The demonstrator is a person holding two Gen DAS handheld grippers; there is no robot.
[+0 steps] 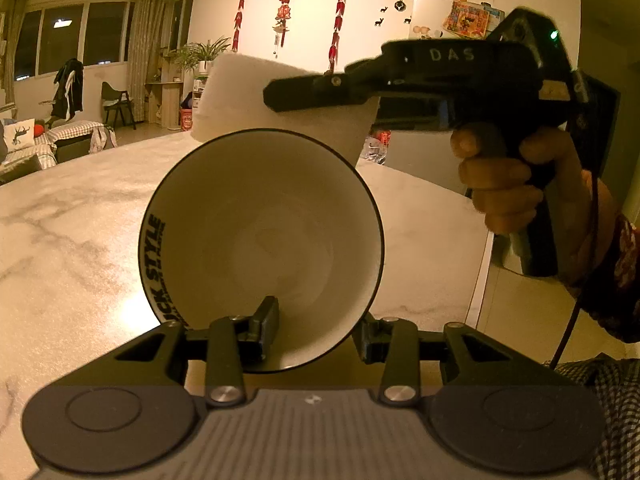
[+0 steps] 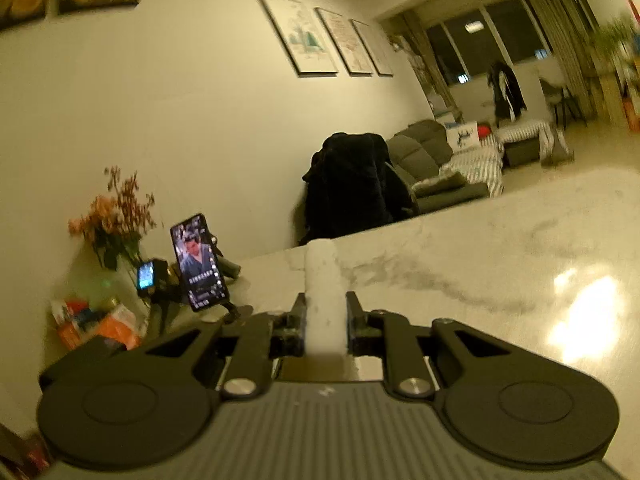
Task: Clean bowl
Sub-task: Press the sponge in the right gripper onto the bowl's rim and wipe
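The left gripper holds the bowl by its rim at about 6 o'clock in the left wrist view. One finger sits inside the bowl and the other lies outside the wall, so the rim is pinched between them at a middling gap. The bowl is tipped on edge, its pale inside facing the camera, a dark rim line all round and black lettering on the outside at 8 o'clock. It hangs above the marble table.

At 1 o'clock from the bowl, the right gripper comes in from the right, side on, a hand wrapped round its grip. Its jaws are nearly together, clamped on a white cloth. The cloth spreads behind the bowl's top rim, from 11 to 1 o'clock; whether it touches the rim I cannot tell.

In the right wrist view the same cloth shows as a narrow white strip, squeezed between the two fingers and sticking out ahead of them toward 12 o'clock. Beyond it runs the table, with a phone propped at 9 o'clock and flowers further left.
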